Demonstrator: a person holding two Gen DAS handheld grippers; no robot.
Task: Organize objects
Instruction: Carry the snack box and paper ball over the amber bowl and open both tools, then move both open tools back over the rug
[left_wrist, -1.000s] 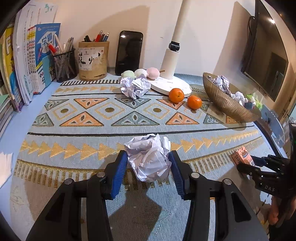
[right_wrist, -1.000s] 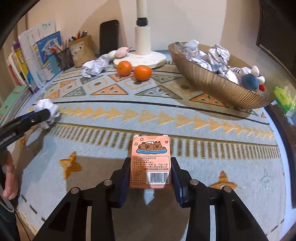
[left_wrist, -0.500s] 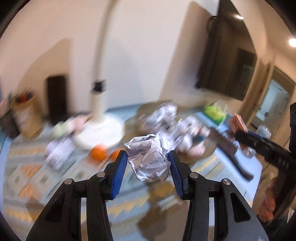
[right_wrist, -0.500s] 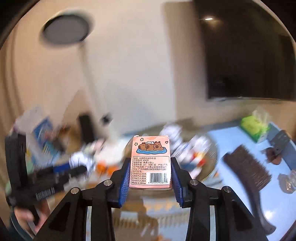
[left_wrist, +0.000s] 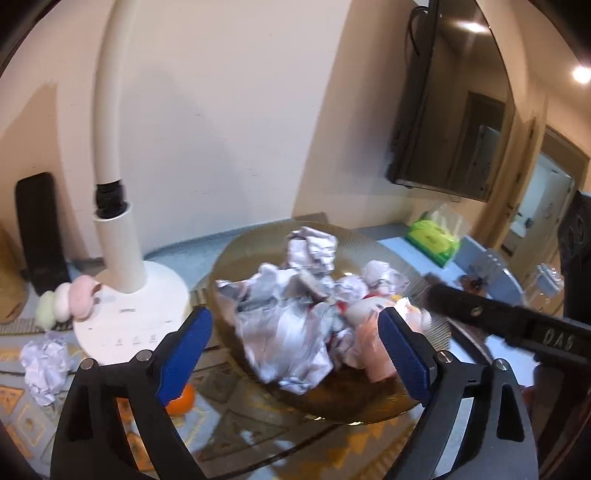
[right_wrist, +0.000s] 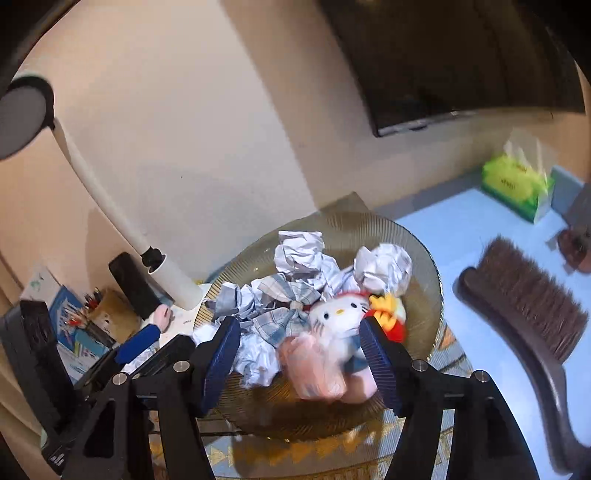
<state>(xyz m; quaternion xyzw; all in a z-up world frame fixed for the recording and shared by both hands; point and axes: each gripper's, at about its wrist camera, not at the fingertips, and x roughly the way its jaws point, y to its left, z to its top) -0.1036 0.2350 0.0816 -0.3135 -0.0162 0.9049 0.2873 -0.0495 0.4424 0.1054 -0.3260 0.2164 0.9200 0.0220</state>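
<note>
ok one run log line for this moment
left gripper: open | right gripper: open | both over bowl | paper ball, pink box: blurred, dropping in

One ribbed bowl (right_wrist: 424, 254) is sitting on the counter, holding at least five crumpled paper balls (right_wrist: 299, 251), one white cat plush (right_wrist: 338, 314), one pink box (right_wrist: 314, 363) blurred in motion, and one plaid cloth bow (right_wrist: 284, 306); the exact paper count cannot be told from the heap. Outside the bowl, one paper ball (left_wrist: 44, 360), one orange (left_wrist: 183, 400), three pastel round pieces (left_wrist: 70, 299), one lamp (left_wrist: 122, 280), one brush (right_wrist: 524, 314) and one green tissue pack (right_wrist: 515, 184) are showing. Two grippers are showing, each one's jaws standing apart.
</note>
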